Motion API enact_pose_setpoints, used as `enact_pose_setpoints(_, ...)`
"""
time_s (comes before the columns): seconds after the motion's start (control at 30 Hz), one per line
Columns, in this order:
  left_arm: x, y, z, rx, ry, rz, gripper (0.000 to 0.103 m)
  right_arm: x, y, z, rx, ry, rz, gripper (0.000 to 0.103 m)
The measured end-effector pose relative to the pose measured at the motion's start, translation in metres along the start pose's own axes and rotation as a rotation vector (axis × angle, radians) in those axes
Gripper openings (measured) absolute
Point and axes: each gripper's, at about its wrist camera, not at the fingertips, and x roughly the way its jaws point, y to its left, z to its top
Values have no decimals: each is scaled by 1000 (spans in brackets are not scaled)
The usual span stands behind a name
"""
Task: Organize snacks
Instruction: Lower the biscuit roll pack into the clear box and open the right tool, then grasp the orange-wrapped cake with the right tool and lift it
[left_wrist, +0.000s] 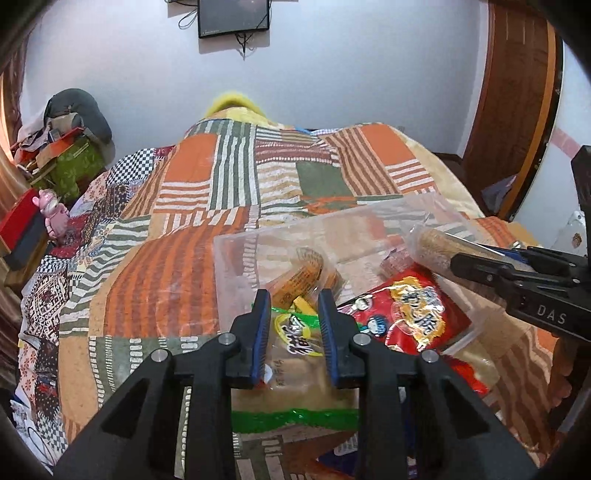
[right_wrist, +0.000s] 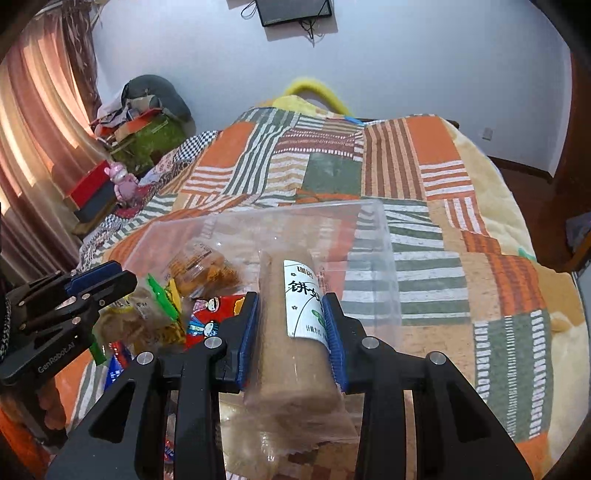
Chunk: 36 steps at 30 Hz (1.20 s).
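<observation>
A clear plastic bin (left_wrist: 229, 266) (right_wrist: 384, 236) lies on the patchwork bed. Inside it lie orange snack packs (left_wrist: 299, 280) (right_wrist: 207, 269) and a red snack bag (left_wrist: 417, 314) (right_wrist: 207, 321). My left gripper (left_wrist: 293, 317) stands over a green-trimmed snack bag (left_wrist: 295, 380) (right_wrist: 147, 321) at the bin's near edge, jaws at its sides; I cannot tell if they clamp it. My right gripper (right_wrist: 291, 317) is shut on a brown biscuit roll with a white label (right_wrist: 295, 325) (left_wrist: 432, 247), held over the bin.
The patchwork quilt (left_wrist: 184, 229) (right_wrist: 461, 221) covers the bed. A red box (left_wrist: 18, 221) and a pink toy (left_wrist: 53, 214) lie at the bed's left edge. A cluttered pile (left_wrist: 66, 147) stands by the wall, a wooden door (left_wrist: 517, 103) at right.
</observation>
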Motion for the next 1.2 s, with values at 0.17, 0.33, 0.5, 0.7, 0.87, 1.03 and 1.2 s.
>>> enact_pose_setpoints(0.17,-5,9,-4,-49,16,-23,48,0,1,0,-12,43,9,39)
enact_pose_setpoints(0.33,-29,14,-8,-68,-16,-14,60,-14,0,-4,-18,59,9,41)
enact_pose_setpoints(0.5,-64,16,-11,-51,-44,15,64,-40,6,-9,-47,35,19,41)
enact_pose_setpoints(0.7,-107,20,-22,-70,-71,41,68,-92,19,-19,-79,-42,61,46)
enact_pose_setpoints(0.87,-145,20,-35,-75,-95,76,69,-129,34,-33,-147,-73,88,46)
enact_pose_setpoints(1.03,-171,18,-50,-73,-112,105,71,-150,50,-51,-203,-72,128,46)
enact_pose_setpoints(1.2,-185,18,-69,-87,-106,115,71,-146,69,-73,-241,-23,182,46)
